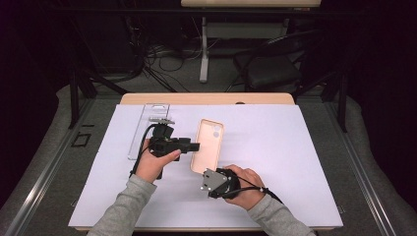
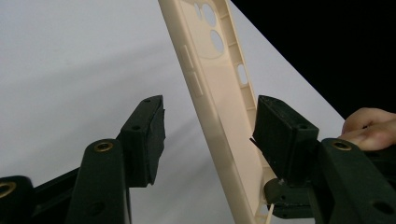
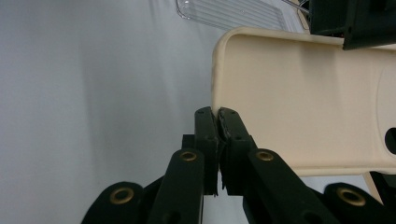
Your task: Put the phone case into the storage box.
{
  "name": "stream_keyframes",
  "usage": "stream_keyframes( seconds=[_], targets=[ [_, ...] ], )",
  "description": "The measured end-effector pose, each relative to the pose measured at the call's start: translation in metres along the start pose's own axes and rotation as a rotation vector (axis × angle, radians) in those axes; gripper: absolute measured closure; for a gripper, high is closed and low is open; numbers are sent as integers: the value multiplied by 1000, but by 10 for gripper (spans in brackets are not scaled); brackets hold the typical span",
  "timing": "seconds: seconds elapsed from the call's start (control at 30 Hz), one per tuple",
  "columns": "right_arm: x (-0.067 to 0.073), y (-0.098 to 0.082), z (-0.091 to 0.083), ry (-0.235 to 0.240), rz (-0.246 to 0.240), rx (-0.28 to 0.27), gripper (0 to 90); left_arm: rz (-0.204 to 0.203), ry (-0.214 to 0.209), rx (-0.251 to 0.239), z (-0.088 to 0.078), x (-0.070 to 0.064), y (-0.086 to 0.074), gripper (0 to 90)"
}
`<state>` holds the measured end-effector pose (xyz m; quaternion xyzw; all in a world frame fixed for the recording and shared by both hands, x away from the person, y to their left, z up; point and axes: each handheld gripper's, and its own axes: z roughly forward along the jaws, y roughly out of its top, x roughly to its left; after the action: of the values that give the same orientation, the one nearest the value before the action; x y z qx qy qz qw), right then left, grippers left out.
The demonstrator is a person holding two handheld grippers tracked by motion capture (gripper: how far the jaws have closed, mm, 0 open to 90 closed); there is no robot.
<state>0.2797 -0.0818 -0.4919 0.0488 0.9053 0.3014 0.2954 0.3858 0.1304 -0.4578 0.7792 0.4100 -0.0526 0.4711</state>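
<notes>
Lying on the white sheet (image 1: 295,162) near the middle of the table, the beige phone case (image 1: 209,146) has its open side up and its camera holes at the far end. The near end of the case is pinched by the right gripper (image 3: 217,112), whose jaws are closed tight on the rim at that corner. The left gripper (image 2: 210,135) comes from the left side of the case with its jaws about half open; in the left gripper view the long edge of the case stands between them. One pad (image 2: 278,135) is just beside the inner wall or touching it, I cannot tell which, and the other pad (image 2: 147,135) is apart from the outer side. A clear phone case (image 1: 150,129) lies flat on the sheet, just behind the left gripper.
</notes>
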Motion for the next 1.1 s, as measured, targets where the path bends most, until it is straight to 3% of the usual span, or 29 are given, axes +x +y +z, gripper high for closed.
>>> stream_keyframes(
  seconds=[0.43,0.53,0.83,0.9,1.03,1.1],
  targets=[
    [-1,0,0,-1,-27,-16,876,-56,-18,20,7,5,4,477],
    [0,0,0,-3,-4,-12,876,-67,-23,30,8,5,5,495],
    [1,1,-1,-5,-7,-13,876,-100,-41,55,11,8,6,569],
    [0,1,-1,-5,-26,-20,876,-103,-46,59,11,9,6,588],
    [2,0,0,-2,-8,-16,876,-120,-57,61,12,11,6,616],
    [0,1,1,-1,-40,-18,876,-126,-67,65,12,12,6,635]
  ],
)
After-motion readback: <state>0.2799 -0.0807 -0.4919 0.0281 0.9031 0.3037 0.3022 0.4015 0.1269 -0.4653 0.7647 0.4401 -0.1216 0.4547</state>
